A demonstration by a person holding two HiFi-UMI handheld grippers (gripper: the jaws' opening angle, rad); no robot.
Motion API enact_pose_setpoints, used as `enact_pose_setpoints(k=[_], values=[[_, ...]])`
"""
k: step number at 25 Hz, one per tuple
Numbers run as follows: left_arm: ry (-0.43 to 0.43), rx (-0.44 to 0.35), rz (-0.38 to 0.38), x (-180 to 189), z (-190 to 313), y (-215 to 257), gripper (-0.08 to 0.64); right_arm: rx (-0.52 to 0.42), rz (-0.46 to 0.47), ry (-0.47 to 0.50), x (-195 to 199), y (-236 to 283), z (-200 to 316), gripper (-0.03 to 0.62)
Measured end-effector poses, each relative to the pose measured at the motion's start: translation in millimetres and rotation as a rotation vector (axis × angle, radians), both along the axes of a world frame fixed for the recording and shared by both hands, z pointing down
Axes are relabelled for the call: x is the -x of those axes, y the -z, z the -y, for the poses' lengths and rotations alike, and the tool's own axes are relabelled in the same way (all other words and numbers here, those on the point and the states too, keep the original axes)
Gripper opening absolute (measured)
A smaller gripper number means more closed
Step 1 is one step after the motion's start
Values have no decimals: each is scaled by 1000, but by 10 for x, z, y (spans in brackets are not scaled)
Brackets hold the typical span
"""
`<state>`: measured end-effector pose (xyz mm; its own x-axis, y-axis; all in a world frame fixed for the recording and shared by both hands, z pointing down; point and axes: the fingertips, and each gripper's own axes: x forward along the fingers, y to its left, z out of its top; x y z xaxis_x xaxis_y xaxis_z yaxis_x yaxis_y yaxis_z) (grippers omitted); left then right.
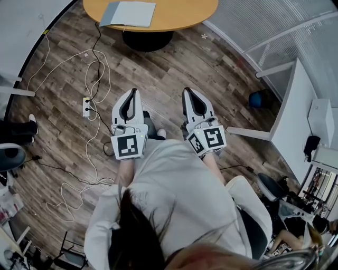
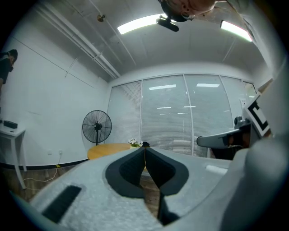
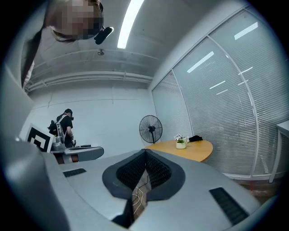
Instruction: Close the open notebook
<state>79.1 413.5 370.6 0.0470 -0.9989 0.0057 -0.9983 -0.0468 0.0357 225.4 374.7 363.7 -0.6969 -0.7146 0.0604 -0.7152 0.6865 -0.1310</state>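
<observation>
- Closest to us, at 6 o'clock in the head view, is the person's white top [image 1: 174,200], with both arms reaching forward from it.
- We see the left gripper [image 1: 133,91] at 11 o'clock from the body. It is held level, jaws clenched tip to tip, nothing between them.
- The right gripper [image 1: 188,89] sits alongside at 1 o'clock, with a gap between the two. Its jaws are also clenched at the tips and empty.
- Wood floor [image 1: 174,63] lies under both. White cables [image 1: 95,68] loop at 10 o'clock from the grippers, with a power strip [image 1: 86,106] among them.
- A blue ball [image 1: 257,99] is at 3 o'clock, just beside a white desk [image 1: 293,116].
- The round wooden table [image 1: 179,13] is at 12 o'clock, well ahead of both grippers.
- The notebook [image 1: 128,13] lies flat on the table's left part, well apart from both grippers.
- In the right gripper view we spot a small potted plant [image 3: 180,143] on that table.
- A standing fan [image 3: 151,128] is behind the table at 11 o'clock, with window blinds [image 3: 216,113] to the right.
</observation>
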Motion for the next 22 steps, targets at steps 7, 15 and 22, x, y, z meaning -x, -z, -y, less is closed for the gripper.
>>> enact_pose_setpoints(k=[7, 15, 22], values=[[-61, -19, 10, 428, 714, 235, 17, -31, 19, -34, 476, 259, 670, 3], [-88, -23, -3, 898, 1130, 230, 17, -25, 21, -68, 876, 262, 1052, 3], [-72, 21, -10, 1151, 1245, 95, 17, 15, 14, -83, 1039, 145, 1199, 3]])
